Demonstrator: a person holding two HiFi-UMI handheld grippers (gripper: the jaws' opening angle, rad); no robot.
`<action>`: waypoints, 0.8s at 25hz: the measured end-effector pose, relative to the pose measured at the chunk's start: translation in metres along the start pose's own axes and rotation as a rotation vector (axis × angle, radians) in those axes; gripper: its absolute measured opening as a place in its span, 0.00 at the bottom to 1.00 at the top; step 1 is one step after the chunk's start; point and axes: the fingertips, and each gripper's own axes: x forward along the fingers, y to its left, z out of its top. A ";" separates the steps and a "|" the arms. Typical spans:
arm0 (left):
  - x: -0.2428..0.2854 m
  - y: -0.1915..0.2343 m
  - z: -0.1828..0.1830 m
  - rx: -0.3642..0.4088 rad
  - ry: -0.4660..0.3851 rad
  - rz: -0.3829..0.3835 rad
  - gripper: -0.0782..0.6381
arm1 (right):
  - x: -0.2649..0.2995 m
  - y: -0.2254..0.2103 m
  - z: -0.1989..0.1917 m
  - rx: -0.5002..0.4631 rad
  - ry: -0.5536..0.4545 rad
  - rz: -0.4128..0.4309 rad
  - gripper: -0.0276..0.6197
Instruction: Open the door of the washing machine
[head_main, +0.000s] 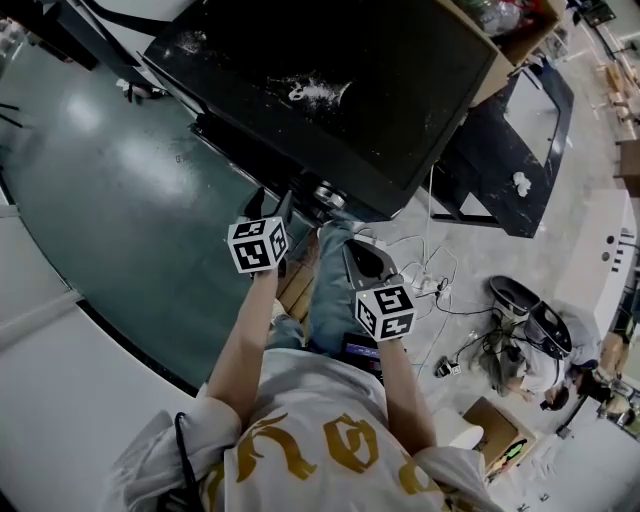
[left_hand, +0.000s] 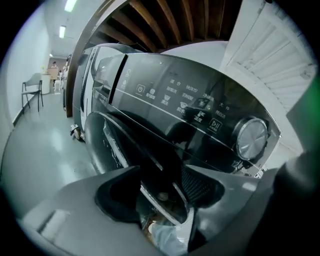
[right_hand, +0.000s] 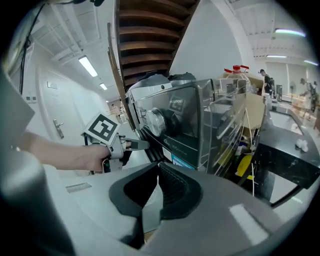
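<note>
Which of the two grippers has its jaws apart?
The left gripper, at the washing machine door; the right gripper has its jaws together, away from it.

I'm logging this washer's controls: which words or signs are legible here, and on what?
Play/pause sign (triangle, two bars): on the control panel, beside the dial.
Chinese labels on that panel: too blurred to read.
Blue sticker on the front of the washing machine: too small to read.
Gold print on the person's shirt: illegible.
</note>
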 end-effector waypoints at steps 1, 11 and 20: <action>0.002 -0.001 0.001 -0.002 0.001 0.011 0.44 | 0.001 0.001 0.000 0.000 0.002 0.006 0.08; 0.018 0.004 -0.010 0.051 0.069 0.138 0.49 | 0.008 0.016 0.004 -0.017 0.002 0.034 0.07; 0.016 0.004 -0.012 0.056 0.068 0.125 0.52 | 0.003 0.025 0.004 -0.032 0.002 0.033 0.07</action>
